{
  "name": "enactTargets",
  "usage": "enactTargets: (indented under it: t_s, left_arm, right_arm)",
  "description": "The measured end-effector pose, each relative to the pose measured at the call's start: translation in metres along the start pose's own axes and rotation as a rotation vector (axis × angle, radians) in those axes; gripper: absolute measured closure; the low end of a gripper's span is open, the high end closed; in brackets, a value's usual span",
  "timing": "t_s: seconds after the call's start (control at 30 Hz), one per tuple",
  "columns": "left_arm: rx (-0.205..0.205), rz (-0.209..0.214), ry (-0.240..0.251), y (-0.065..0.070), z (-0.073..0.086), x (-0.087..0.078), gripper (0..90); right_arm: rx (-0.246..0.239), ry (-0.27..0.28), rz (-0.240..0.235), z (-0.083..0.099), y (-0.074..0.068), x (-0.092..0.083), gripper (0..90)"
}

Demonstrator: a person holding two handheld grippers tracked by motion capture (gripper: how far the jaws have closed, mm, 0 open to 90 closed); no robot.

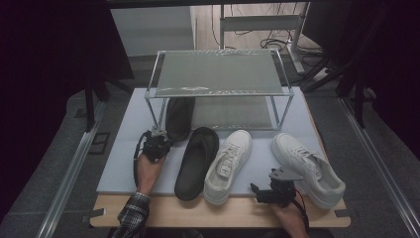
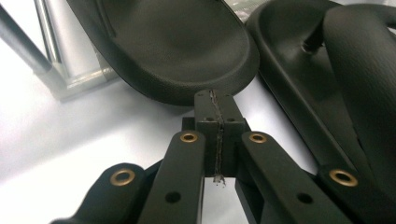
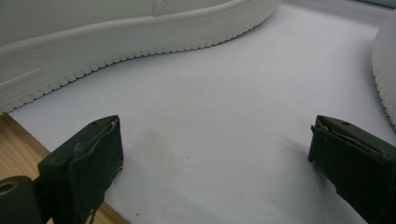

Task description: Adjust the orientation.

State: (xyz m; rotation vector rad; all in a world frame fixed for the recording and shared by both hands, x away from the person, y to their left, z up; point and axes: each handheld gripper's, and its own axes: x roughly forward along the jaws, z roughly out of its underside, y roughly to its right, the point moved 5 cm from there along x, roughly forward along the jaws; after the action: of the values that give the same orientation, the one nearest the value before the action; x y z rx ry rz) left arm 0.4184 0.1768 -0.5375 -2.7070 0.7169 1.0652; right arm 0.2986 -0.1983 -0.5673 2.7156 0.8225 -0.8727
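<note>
High view has a two-tier metal shoe rack [image 1: 218, 84] at twelve o'clock on the white mat [image 1: 124, 163] that covers the counter [image 1: 223, 213]. One dark sandal [image 1: 179, 116] lies with its toe end under the rack's lower level, at about eleven o'clock. Its mate, the second dark sandal [image 1: 197, 161], lies out on the mat near the middle, just beside it. A white sneaker [image 1: 229, 166] sits right next to that one, and another white sneaker [image 1: 308, 168] lies at four o'clock, apart from the first.

The left claw [image 1: 159, 135] is clenched with nothing between its jaws; in the left gripper view its tips [image 2: 215, 109] point at the heel rim of the tucked sandal [image 2: 177, 51], very close to it, though contact cannot be told. The other sandal [image 2: 327, 84] lies at two o'clock in that view. The right claw [image 1: 257, 191] is released and rests at five o'clock near the counter's front edge; the right gripper view shows bare mat [image 3: 233, 116] between its wide jaws, with a sneaker sole [image 3: 116, 37] beyond.

By my reading, the shoes are being put away on the rack, and only one sandal is partly placed. It looks set for a push deeper; the second sandal and both sneakers remain.
</note>
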Motion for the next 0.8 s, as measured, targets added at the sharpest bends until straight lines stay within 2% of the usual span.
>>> enactTargets:
  t_s: [0.2, 0.7, 0.8]
  left_arm:
    - [-0.017, -0.01, 0.01, -0.005, -0.007, 0.009, 89.7]
    - [-0.018, -0.075, 0.026, -0.01, -0.019, 0.028, 89.7]
    - [-0.035, -0.067, 0.037, -0.011, -0.02, 0.03, 89.7]
  right_arm:
    - [0.0, 0.0, 0.0, 0.0, 0.0, 0.0, 3.1]
    - [0.002, 0.002, -0.001, 0.0, 0.0, 0.0, 3.1]
    - [0.002, 0.002, -0.001, 0.0, 0.0, 0.0, 3.1]
